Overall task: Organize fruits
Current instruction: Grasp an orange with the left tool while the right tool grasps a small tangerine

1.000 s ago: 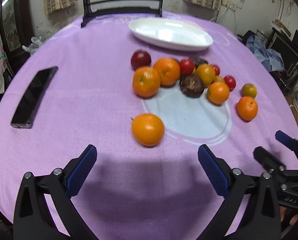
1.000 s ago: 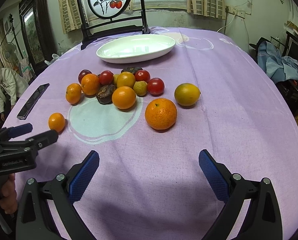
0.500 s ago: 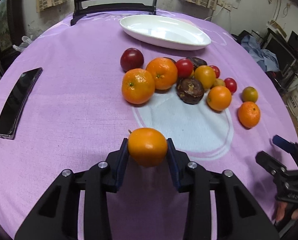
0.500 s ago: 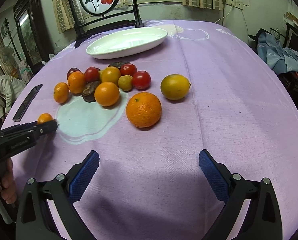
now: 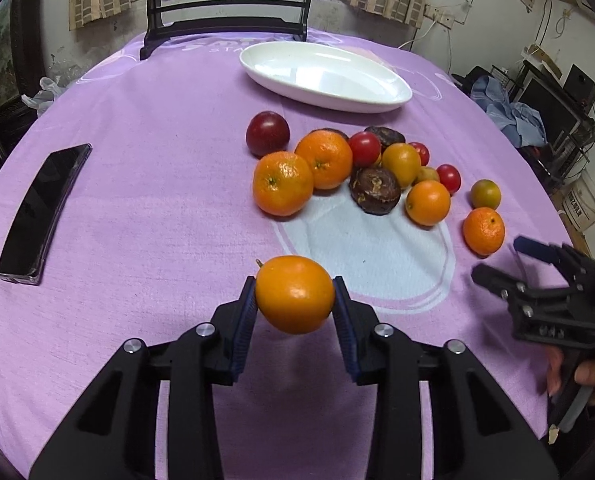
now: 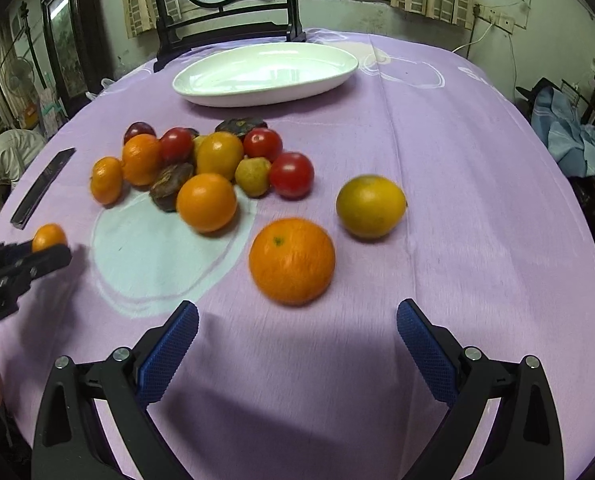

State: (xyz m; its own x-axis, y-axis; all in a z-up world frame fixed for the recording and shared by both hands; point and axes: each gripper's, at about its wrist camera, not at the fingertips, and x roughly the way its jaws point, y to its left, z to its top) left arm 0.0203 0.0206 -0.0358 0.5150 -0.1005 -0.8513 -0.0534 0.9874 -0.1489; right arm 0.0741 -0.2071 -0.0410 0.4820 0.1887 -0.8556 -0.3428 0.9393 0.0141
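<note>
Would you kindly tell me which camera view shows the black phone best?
The left wrist view: the black phone lies whole and flat on the purple tablecloth, its glossy face visible. The right wrist view shows it only as a thin dark sliver near the left edge.

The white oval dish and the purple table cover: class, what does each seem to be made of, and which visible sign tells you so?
White oval dish: probably glazed ceramic, possibly melamine; smooth, glossy, with window light reflected in its hollow.
Purple table cover: a woven or terry-like cloth, matt; a fine fuzzy texture shows, and it drapes over the table's round edge.
</note>
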